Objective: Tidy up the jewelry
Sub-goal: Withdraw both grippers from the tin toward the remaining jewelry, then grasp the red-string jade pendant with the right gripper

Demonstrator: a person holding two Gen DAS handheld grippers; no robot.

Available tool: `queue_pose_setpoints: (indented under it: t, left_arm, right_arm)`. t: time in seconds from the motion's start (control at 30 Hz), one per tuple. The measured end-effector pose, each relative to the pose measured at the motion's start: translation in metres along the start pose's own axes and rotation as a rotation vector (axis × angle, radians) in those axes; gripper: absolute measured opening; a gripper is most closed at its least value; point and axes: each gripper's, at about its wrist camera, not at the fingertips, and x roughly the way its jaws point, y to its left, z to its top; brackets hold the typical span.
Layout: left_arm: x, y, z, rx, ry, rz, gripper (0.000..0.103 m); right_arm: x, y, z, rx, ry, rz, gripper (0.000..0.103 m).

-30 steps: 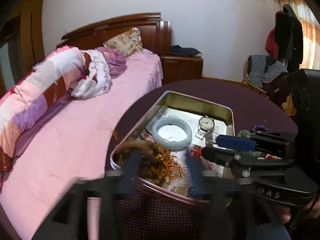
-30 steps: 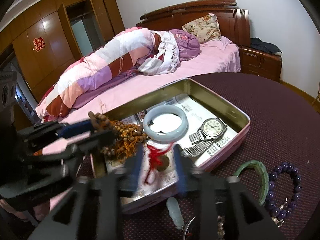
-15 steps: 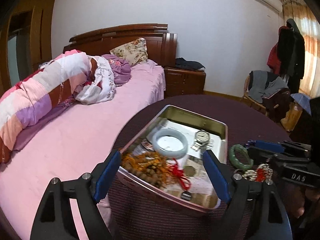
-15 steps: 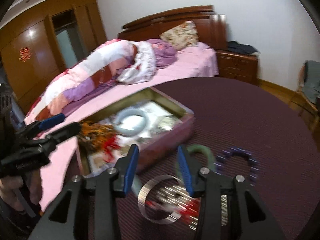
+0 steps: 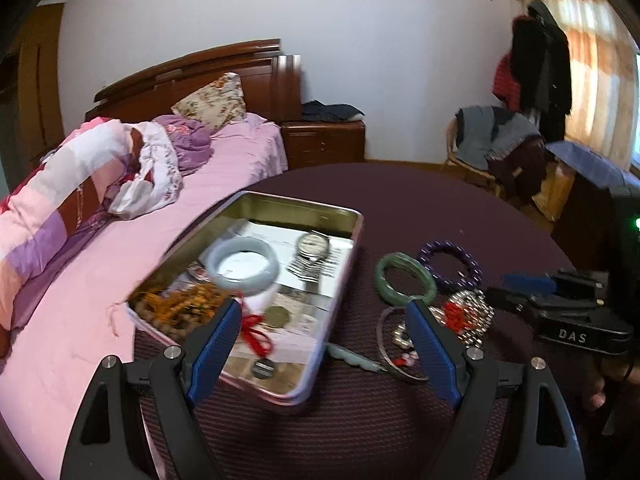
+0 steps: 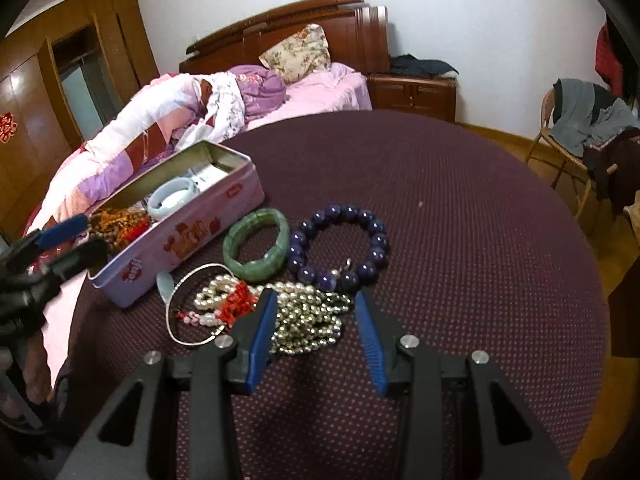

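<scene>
An open tin box (image 5: 354, 220) sits on the round table. It holds a pale bangle (image 5: 242, 266), a watch (image 5: 313, 245), wooden beads with orange tassels (image 5: 180, 304) and a red-corded pendant (image 5: 258, 334). My left gripper (image 5: 322, 314) hangs wide open and empty over the tin's near corner. Right of the tin lie a green bangle (image 6: 256, 244), a purple bead bracelet (image 6: 340, 244), a silver bangle (image 6: 192, 308) and a pearl pile (image 6: 312, 320). My right gripper (image 6: 315, 300) is partly open just above the pearls, its pads gripping nothing.
The table wears a dark purple dotted cloth (image 6: 460, 240). A bed with pink sheets (image 5: 100, 280) meets its left edge. A chair piled with clothes (image 6: 580, 128) stands far right. A small pale pendant (image 5: 352, 356) lies beside the tin.
My left jaws have widened off the wooden beads, which now lie in the tin, and the gripper has pulled back. My right gripper has swung from over the tin to the loose pile.
</scene>
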Motion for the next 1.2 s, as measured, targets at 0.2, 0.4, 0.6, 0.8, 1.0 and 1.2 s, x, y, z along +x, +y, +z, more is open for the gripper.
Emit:
queue_pose_setpoints:
  t: [0.2, 0.4, 0.6, 0.8, 1.0, 1.2]
  left_arm:
    - [0.005, -0.009, -0.006, 0.007, 0.026, 0.029, 0.083]
    - [0.008, -0.002, -0.007, -0.027, 0.036, 0.061, 0.083]
    - [0.008, -0.001, -0.007, -0.031, 0.035, 0.045, 0.083]
    - [0.007, -0.002, -0.007, -0.03, 0.038, 0.029, 0.083]
    - [0.004, -0.007, -0.006, -0.022, 0.032, -0.001, 0.083]
    - [0.008, -0.024, -0.007, 0.024, 0.042, -0.043, 0.083]
  right_arm:
    - [0.002, 0.013, -0.002, -0.034, 0.007, 0.042, 0.044]
    - [0.006, 0.032, -0.001, -0.092, 0.004, 0.067, 0.044]
    - [0.019, 0.044, 0.001, -0.13, 0.041, 0.059, 0.042]
    - [0.023, 0.046, 0.001, -0.145, 0.05, 0.052, 0.012]
    - [0.007, 0.037, 0.002, -0.104, -0.032, 0.078, 0.006]
    - [-0.005, 0.016, 0.003, -0.043, -0.055, 0.04, 0.006]
